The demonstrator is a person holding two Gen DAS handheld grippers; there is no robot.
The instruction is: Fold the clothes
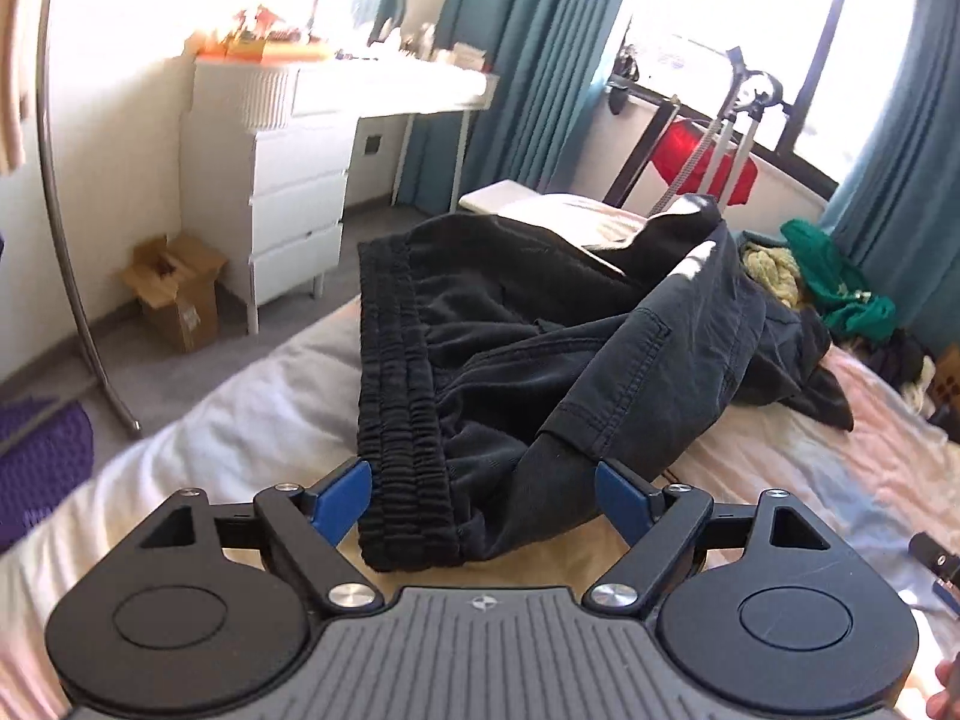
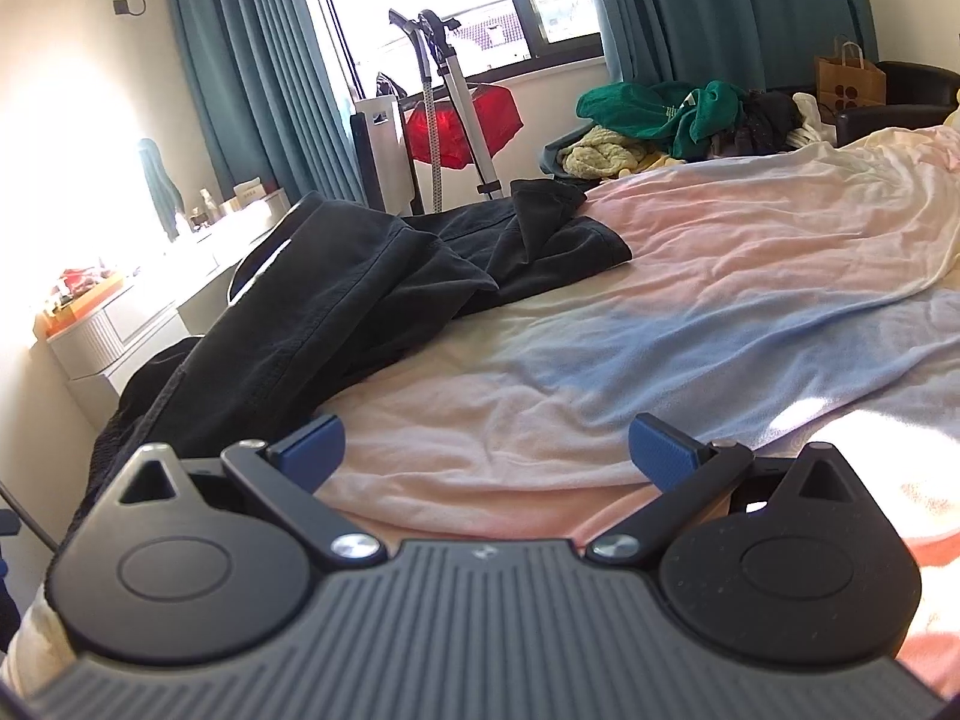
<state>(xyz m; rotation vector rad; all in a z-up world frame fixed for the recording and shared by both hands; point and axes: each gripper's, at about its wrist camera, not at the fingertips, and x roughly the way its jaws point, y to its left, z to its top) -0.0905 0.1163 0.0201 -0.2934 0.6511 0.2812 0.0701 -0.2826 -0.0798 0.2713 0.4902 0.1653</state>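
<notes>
Black elastic-waist trousers are lying crumpled on the bed; the left gripper is straddling their waistband, wide apart, likely closing next, while the right gripper is hovering unclosed beside them.

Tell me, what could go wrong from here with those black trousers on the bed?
The left gripper is open around the elastic waistband and a bunched leg hem; closing might pinch both layers. The black trousers lie crumpled, so folding now could trap creases. The right gripper is open over bare blanket, holding nothing, so a one-sided lift may drag the cloth.
</notes>
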